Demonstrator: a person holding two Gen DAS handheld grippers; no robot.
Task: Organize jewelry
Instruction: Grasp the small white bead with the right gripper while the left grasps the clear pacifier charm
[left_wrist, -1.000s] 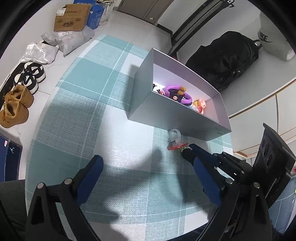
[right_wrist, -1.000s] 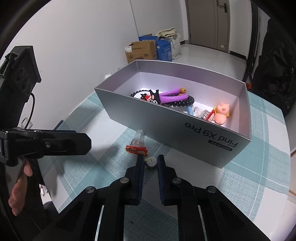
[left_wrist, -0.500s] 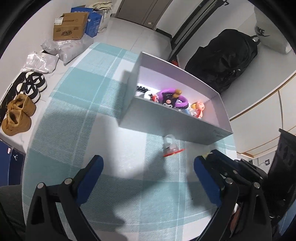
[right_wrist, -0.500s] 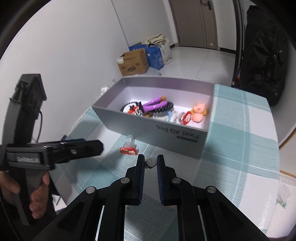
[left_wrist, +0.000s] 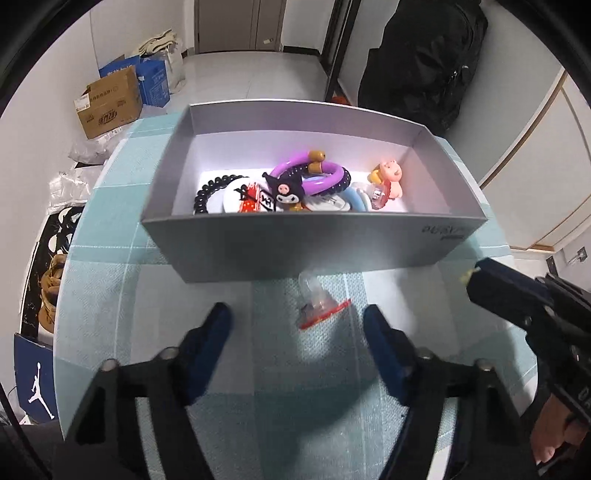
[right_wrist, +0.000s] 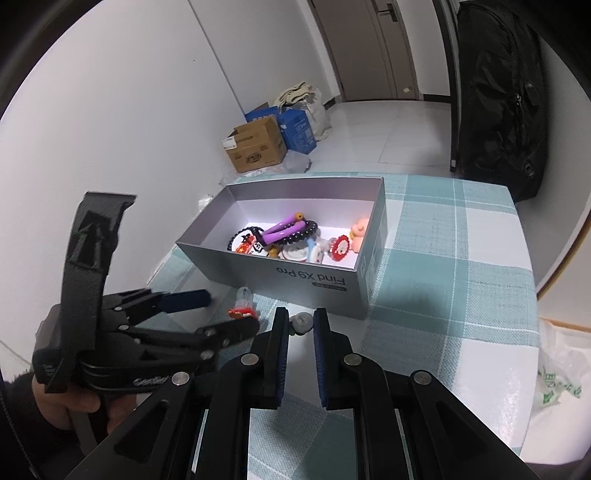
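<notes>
Left gripper (left_wrist: 297, 325), black with blue pads: nearest the left wrist camera, jaws parted and just been closing, nothing gripped; the small clear plastic ring with a red toothed rim (left_wrist: 317, 303) lies on the worktop between the two pads, touched by neither so far as can be seen. Right gripper (right_wrist: 300, 326), same make: jaws drawn close together, pinching a small grey-white round bead-like piece (right_wrist: 301, 320) at the tips; in the left wrist view its tips sit at the right edge, off the right end of the box. A hand (right_wrist: 70, 398) in a dark sleeve holds the left gripper's handle. Worktop (right_wrist: 454, 266), covered in a teal-and-white checked woven cloth: carries all task items. Silver-grey rectangular cardboard box (left_wrist: 288, 243), open-topped, printed "Find X9 Pro" on its near wall: stands just beyond the red-rimmed ring. Contents, heaped on the white floor of the box: black beaded bracelet (left_wrist: 207, 190) at left; purple open bangle with tan ball ends (left_wrist: 314, 173); small black-and-purple cartoon charm (left_wrist: 286, 190); round white badge with red marks (left_wrist: 245, 195); pink pig figurine (left_wrist: 389, 177) at right. Beyond the worktop, on the white tiled floor: brown cardboard carton (right_wrist: 256, 149), blue carton (right_wrist: 297, 131), black backpack (right_wrist: 502, 99) against the wall.
</notes>
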